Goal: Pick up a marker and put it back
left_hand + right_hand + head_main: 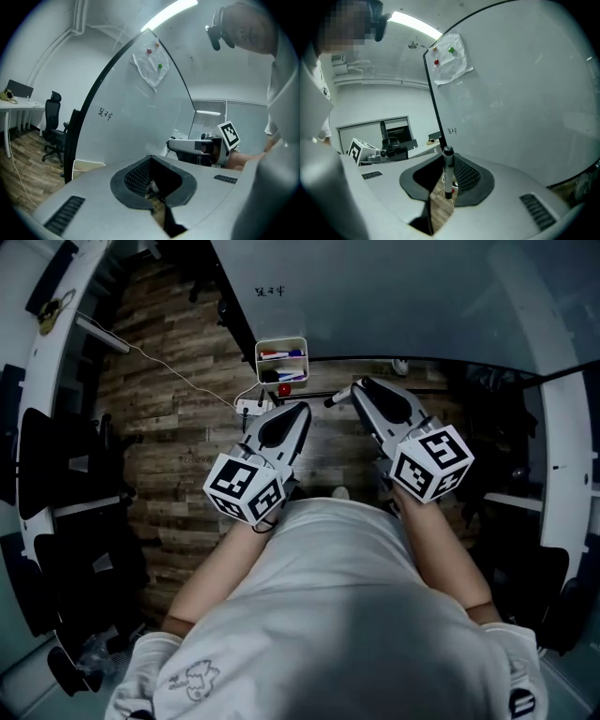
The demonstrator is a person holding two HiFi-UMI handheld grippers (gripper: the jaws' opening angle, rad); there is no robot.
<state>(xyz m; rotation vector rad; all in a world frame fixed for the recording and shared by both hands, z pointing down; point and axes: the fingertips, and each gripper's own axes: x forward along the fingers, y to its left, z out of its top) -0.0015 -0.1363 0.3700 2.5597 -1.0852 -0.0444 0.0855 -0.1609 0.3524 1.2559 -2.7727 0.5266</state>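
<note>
Your right gripper [449,187] has its fingers pinched on a white marker [448,172]. The marker stands upright between them, dark end uppermost. In the head view the marker juts out to the left of those fingers. It is just right of the white tray [281,341] at the lower edge of the whiteboard [403,296], and clear of it. Red and blue markers [281,354] lie in that tray. Your left gripper [302,409] hangs just below the tray over the wooden floor [178,427]. Its fingers look pressed together on nothing, though a thin slit may remain.
</note>
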